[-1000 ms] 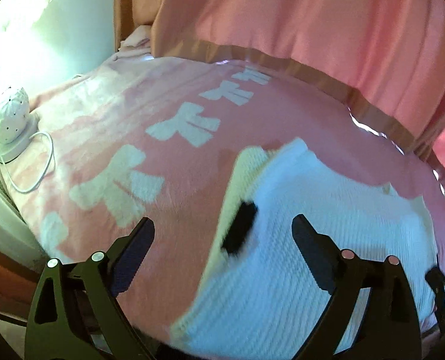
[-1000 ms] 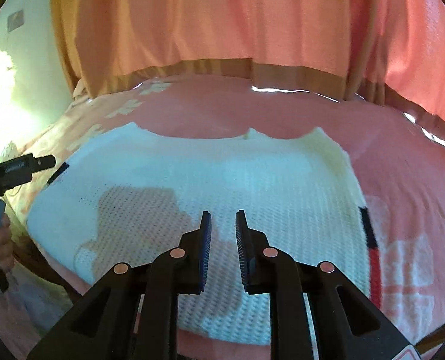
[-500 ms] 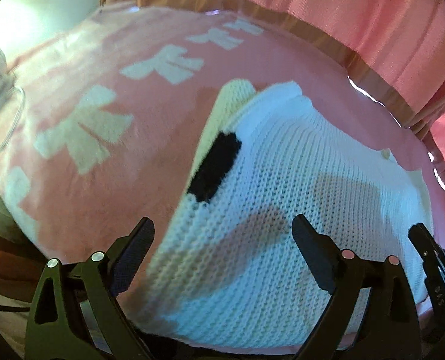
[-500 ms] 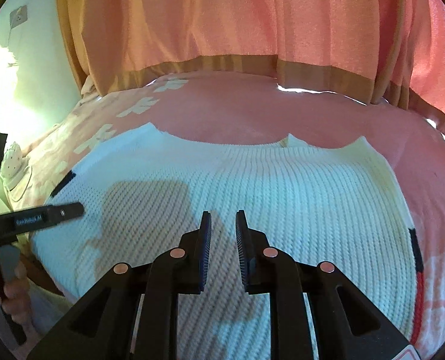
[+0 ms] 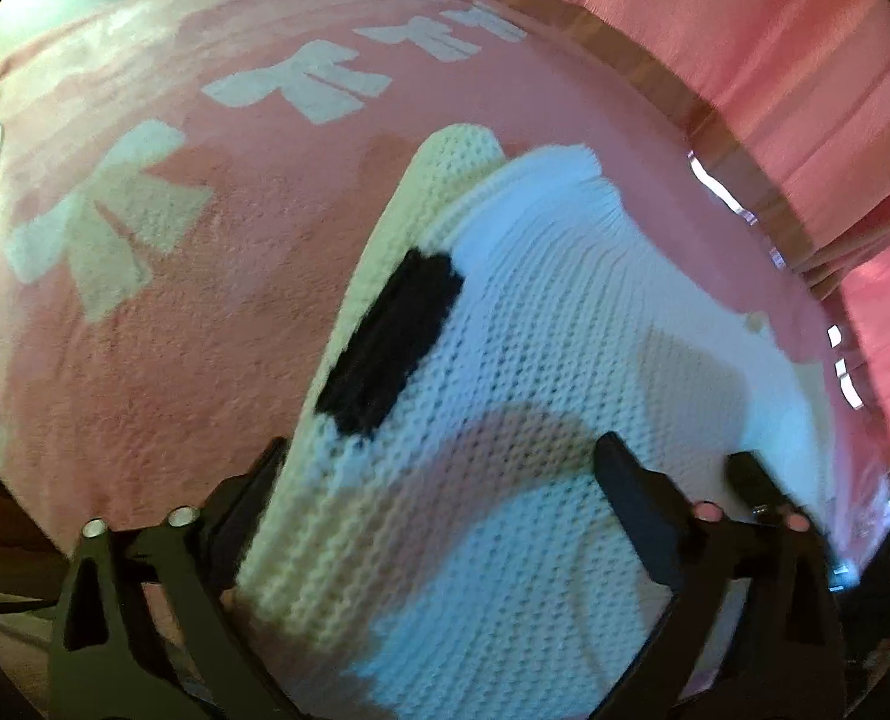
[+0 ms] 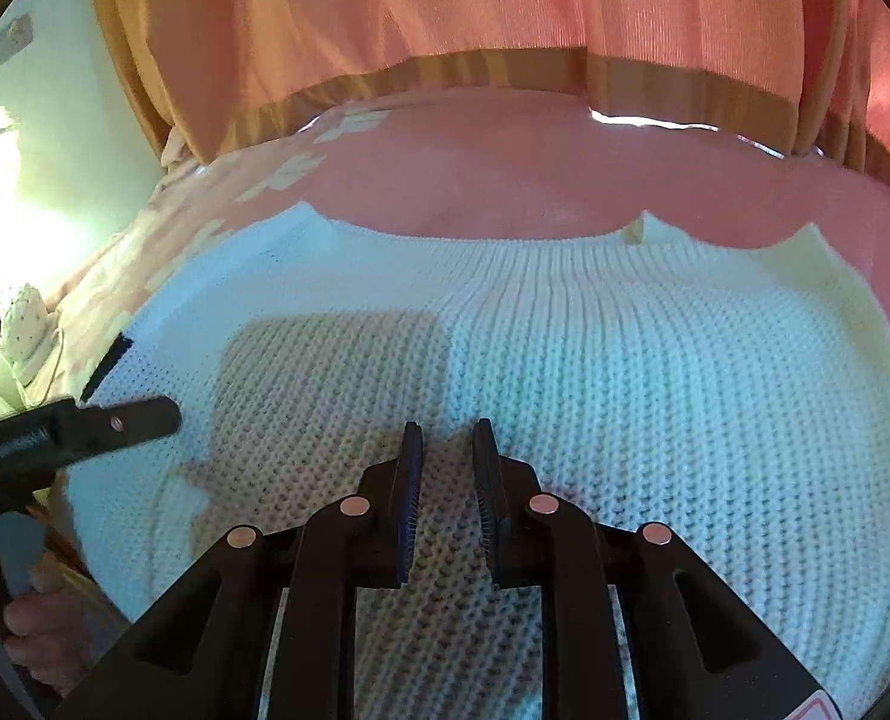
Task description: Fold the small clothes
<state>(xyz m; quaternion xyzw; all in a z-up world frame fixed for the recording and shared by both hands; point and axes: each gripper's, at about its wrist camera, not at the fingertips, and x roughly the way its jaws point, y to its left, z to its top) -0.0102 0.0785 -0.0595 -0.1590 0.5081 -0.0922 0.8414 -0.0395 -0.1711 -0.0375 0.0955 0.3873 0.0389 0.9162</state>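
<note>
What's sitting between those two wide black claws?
The white sweater's edge, near its black patch, lies between the left gripper's closing jaws, unpinched, in the left wrist view.

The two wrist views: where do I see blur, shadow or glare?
Left wrist view: motion blur on the white knit sweater, a grey shadow across it. Right wrist view: sharper knit, a blocky shadow on the sweater's left half, strong glare washing out the wall at left.

A bedroom in a home is shown. A bed covered by a pink blanket [image 5: 216, 312] with white bow motifs is seen; salmon curtains [image 6: 475, 6] are hung at twelve o'clock, a pale wall [image 6: 84, 120] at ten o'clock.
</note>
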